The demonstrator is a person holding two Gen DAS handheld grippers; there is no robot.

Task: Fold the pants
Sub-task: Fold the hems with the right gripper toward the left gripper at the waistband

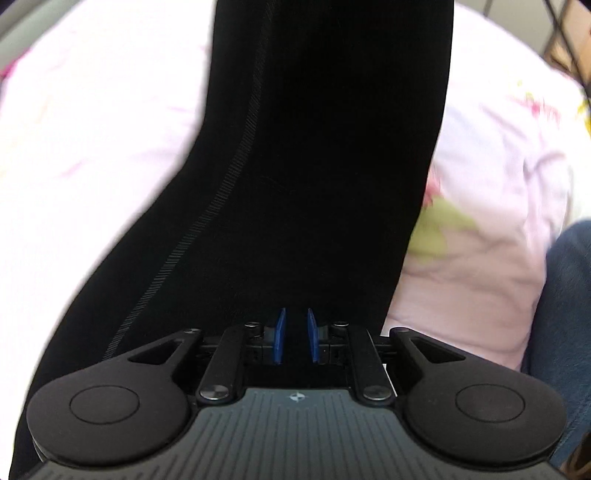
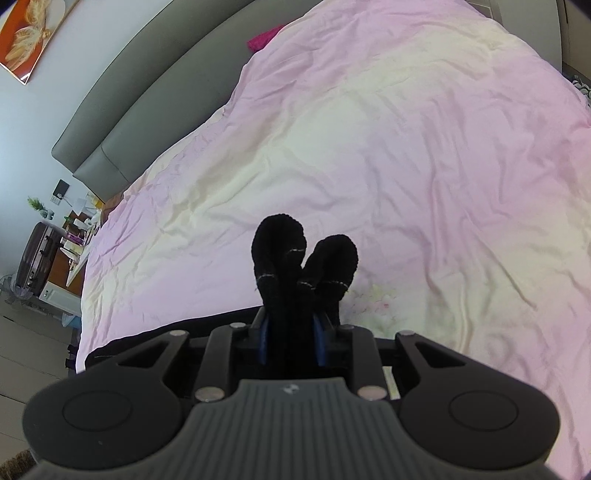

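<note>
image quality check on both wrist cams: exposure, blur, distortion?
Left wrist view: bedsheet blown out to near white, black pants crushed to almost no detail, floral print at right smeared by blur. Right wrist view: better exposed, sheet wrinkles sharp, strong fisheye bend on the headboard, bunched pants in the right hand-held gripper dark but readable.

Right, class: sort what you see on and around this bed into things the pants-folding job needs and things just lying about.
Belongs to the job:
- black pants
- left gripper, fingers around pants fabric
- right gripper, shut on bunched pants fabric
- pink bedsheet, the folding surface

Just lying about:
- magenta cloth near the grey headboard
- wall picture
- cluttered bedside table
</note>
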